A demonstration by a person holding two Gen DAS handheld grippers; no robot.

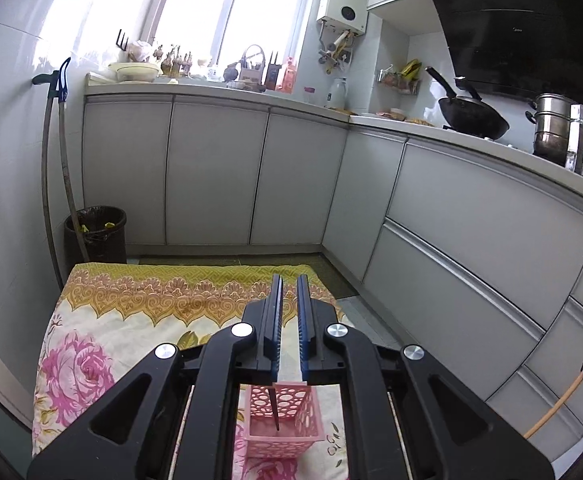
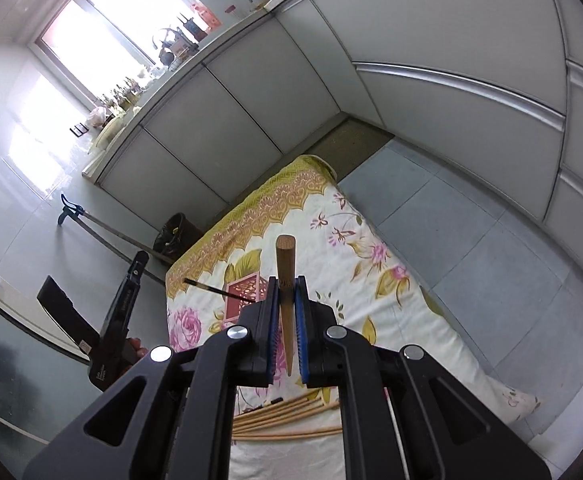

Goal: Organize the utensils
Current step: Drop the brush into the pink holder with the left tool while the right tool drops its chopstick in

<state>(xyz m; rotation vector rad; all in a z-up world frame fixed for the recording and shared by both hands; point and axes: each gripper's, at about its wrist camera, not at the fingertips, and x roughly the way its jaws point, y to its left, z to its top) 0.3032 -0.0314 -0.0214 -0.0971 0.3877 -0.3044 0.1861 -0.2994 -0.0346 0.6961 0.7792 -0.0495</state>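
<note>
**Both grippers clenched on chopsticks above the cloth**

While the pink basket (image 1: 284, 420) sits low in the left wrist view, directly beneath the left gripper (image 1: 290, 284), a dark chopstick (image 1: 274, 408) hangs from between that gripper's blue pads down into the basket. In the right wrist view the same basket (image 2: 245, 292) shows at centre, just left of the right gripper (image 2: 286, 284), with the dark chopstick (image 2: 215, 290) slanting from it toward the left.

One basket is visible. One dark chopstick stands in it, one wooden chopstick (image 2: 284, 280) is in the right gripper, and a loose pile of pale chopsticks (image 2: 287, 416), roughly six or seven, lies on the flowered cloth (image 2: 391, 304) at the bottom of that view; the gripper body hides part of the pile.

Both grippers are nearly closed. The left one pinches the dark chopstick's top end; the right one clamps the wooden chopstick, whose thick end points up past the fingertips.
</note>
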